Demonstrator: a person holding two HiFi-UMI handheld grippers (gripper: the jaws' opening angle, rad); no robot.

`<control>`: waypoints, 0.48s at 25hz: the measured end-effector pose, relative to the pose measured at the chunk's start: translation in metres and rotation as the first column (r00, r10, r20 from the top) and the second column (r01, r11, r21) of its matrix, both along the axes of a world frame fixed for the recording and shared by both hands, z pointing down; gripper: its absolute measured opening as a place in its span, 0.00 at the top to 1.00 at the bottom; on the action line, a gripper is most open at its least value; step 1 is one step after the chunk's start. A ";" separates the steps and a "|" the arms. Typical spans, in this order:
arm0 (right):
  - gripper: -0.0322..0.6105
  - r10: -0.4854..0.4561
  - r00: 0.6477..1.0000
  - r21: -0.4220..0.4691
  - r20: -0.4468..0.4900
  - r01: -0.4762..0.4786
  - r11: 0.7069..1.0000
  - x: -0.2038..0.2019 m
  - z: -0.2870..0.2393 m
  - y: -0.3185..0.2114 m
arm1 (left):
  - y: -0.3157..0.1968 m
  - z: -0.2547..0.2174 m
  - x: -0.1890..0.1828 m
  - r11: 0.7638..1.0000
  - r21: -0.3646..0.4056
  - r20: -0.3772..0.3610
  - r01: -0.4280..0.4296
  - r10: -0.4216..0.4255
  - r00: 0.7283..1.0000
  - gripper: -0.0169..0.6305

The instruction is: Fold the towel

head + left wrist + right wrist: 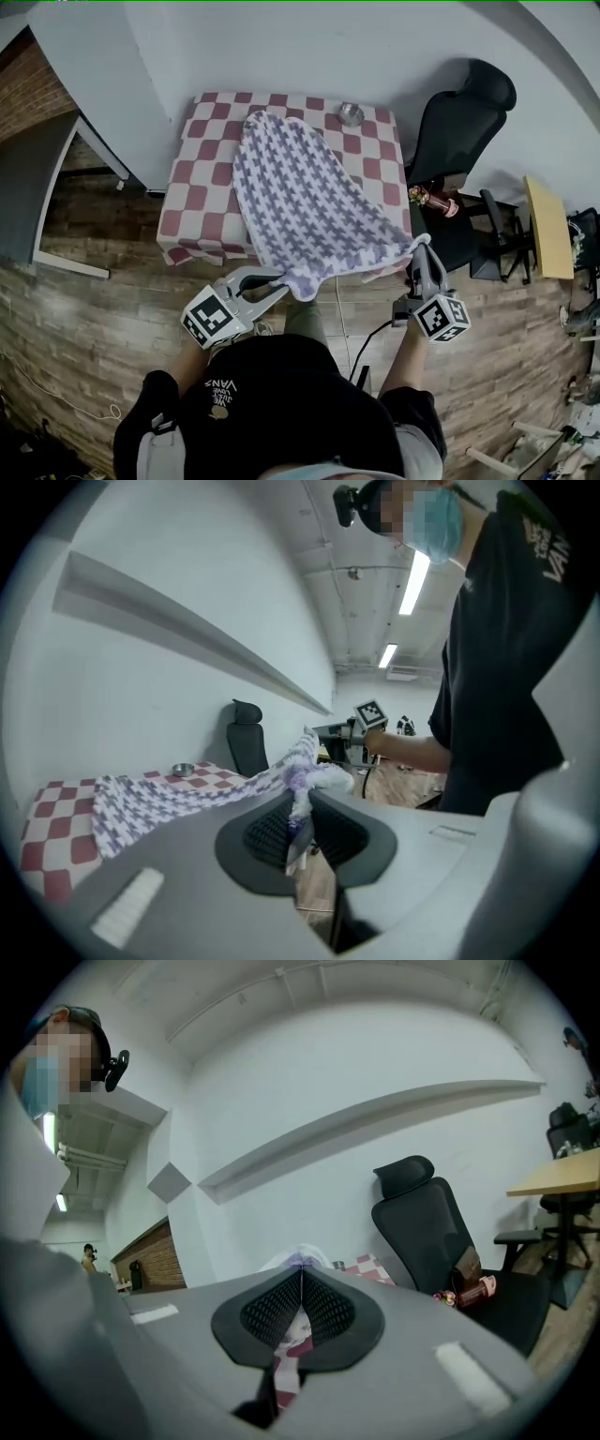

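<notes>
Towel [309, 197], a purple-and-white checked knit, drawn toward the person: its far part lies spread on the table [187, 202] with the red-and-white checked cloth, while its near edge hangs past the table's front edge, held up between the two tools. At left, the left tongs [277, 278] have their jaws nearly together, pinching a bunched wad of the near-left corner; the left gripper view shows the cloth gathered between the ribbed pads and running away in a sagging band to the tabletop. In the middle, the towel slopes from the table down to the held edge, which dips slightly between the two grips. A small metal bowl [351, 113] stands at the table's far edge, just beyond the towel and apart from it. At right, the right tongs [422, 246] have their jaws pressed together on the near-right corner, only a thin tuft of cloth showing at the tips in the right gripper view. A black office chair [459, 112] stands beside the table on the right. Judged from its drape, the towel is light, soft and limp, with no stiffness of its own; corners are the sensible holds, and a thin pinch such as the right one looks likelier to slip than the bunched left one.
</notes>
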State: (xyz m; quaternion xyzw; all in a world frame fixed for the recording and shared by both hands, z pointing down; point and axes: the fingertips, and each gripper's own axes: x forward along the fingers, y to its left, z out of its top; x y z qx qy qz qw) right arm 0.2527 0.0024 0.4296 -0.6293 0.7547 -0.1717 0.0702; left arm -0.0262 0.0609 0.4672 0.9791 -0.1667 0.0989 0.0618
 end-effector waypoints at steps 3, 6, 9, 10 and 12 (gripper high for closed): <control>0.94 0.016 1.000 0.008 0.003 -0.016 1.000 -0.002 -0.009 0.024 | 0.023 -0.008 -0.004 0.997 -0.039 -0.029 -0.072 0.071 0.997 0.91; 0.94 0.018 1.000 0.015 -0.005 -0.018 1.000 -0.005 -0.016 0.035 | 0.039 -0.012 -0.008 0.988 -0.094 -0.071 -0.124 0.118 0.990 0.91; 0.94 0.008 1.000 0.020 -0.015 -0.008 1.000 -0.008 -0.020 0.028 | 0.040 -0.007 -0.012 0.984 -0.125 -0.077 -0.123 0.114 0.990 0.91; 0.94 0.000 1.000 0.019 -0.020 0.000 1.000 -0.011 -0.020 0.022 | 0.035 -0.004 -0.014 0.986 -0.127 -0.076 -0.104 0.094 0.993 0.91; 0.94 -0.025 0.999 0.010 -0.036 0.026 1.000 -0.019 -0.018 0.005 | 0.021 0.000 -0.020 0.992 -0.120 -0.089 -0.044 0.033 0.996 0.91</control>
